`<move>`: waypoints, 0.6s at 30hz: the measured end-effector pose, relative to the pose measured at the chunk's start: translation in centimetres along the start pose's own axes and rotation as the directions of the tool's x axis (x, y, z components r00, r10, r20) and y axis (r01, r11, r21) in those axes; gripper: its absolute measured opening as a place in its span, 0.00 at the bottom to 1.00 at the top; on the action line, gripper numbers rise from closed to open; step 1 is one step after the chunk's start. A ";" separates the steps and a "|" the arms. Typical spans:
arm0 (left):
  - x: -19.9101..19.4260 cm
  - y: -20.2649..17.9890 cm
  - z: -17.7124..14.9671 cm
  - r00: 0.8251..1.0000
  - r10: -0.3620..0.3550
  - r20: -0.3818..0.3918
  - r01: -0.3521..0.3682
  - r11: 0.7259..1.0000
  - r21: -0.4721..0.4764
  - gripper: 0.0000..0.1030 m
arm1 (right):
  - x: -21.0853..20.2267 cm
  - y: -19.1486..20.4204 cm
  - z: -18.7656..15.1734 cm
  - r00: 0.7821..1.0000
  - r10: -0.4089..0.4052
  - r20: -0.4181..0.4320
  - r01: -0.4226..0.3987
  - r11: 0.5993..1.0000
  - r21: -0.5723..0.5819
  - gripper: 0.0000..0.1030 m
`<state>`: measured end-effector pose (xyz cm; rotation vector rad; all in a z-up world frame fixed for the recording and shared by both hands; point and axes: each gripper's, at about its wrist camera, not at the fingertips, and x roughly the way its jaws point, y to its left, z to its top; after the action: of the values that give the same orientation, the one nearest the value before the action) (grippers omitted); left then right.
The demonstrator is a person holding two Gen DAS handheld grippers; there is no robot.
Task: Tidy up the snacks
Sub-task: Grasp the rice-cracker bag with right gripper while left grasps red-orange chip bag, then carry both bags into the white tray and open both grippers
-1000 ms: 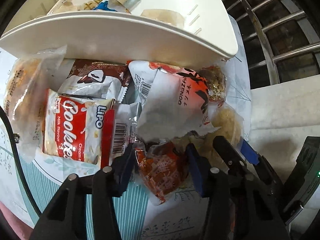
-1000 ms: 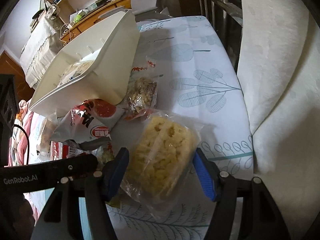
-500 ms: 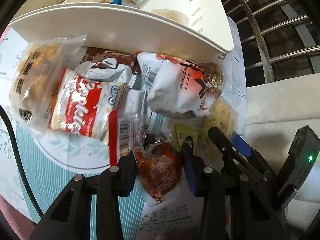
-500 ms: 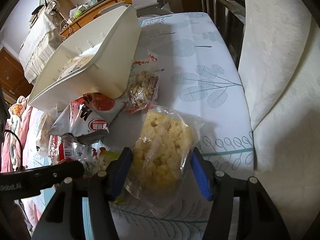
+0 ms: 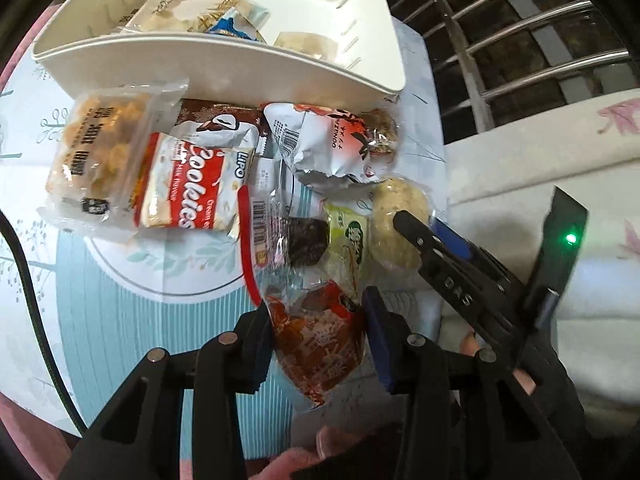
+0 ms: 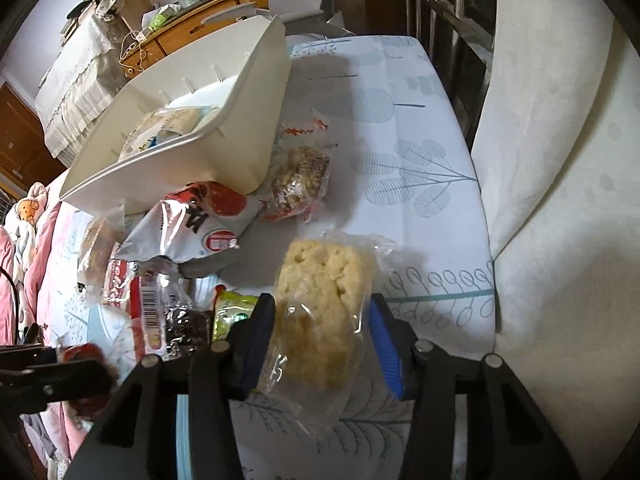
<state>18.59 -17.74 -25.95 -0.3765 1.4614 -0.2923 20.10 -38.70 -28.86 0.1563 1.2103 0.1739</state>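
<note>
My left gripper [image 5: 318, 320] is shut on a red-orange snack packet [image 5: 320, 344] and holds it clear of the tablecloth, in front of the snack pile. My right gripper [image 6: 320, 312] points down over a pale puffed-rice cake in a clear wrapper [image 6: 324, 280]. Its jaws are closing with the cake between them, and the pads meet the wrapper on both sides. The cake lies on the cloth. A white plastic bin [image 5: 224, 68] stands behind the pile, with two packets inside. In the left wrist view the right fingers [image 5: 420, 228] lie over the cake [image 5: 396, 208].
Loose on the cloth lie a red Cookies pack [image 5: 188, 192], a white-and-red bag [image 5: 328, 148], a clear bag of golden puffs [image 5: 96, 152], a brown packet [image 5: 224, 124], a green packet [image 5: 348, 236] and a granola bar [image 6: 300, 180]. A white cushion [image 6: 560, 200] borders the right side.
The left gripper closed on the red-orange packet and lifted it back from the pile. The right jaws narrowed from wide apart until they touch the rice cake's wrapper.
</note>
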 end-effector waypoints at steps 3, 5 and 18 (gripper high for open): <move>-2.0 0.5 -0.5 1.000 0.006 0.003 -0.006 1.000 0.025 0.38 | -0.7 0.4 0.0 1.000 -0.005 0.010 0.005 1.000 -0.008 0.42; -3.0 0.8 -0.4 1.000 0.010 0.009 -0.011 0.999 0.039 0.39 | -1.4 0.7 -0.1 1.000 -0.012 0.025 0.012 1.000 -0.006 0.41; -9.0 2.2 1.9 0.999 0.048 -0.003 -0.047 0.987 0.155 0.39 | -5.8 0.4 -0.2 0.992 -0.097 0.079 0.087 0.990 0.115 0.27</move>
<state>19.59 -11.86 -18.56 -0.2151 1.4416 -0.3660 17.94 -39.56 -23.53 0.2026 1.1406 0.0187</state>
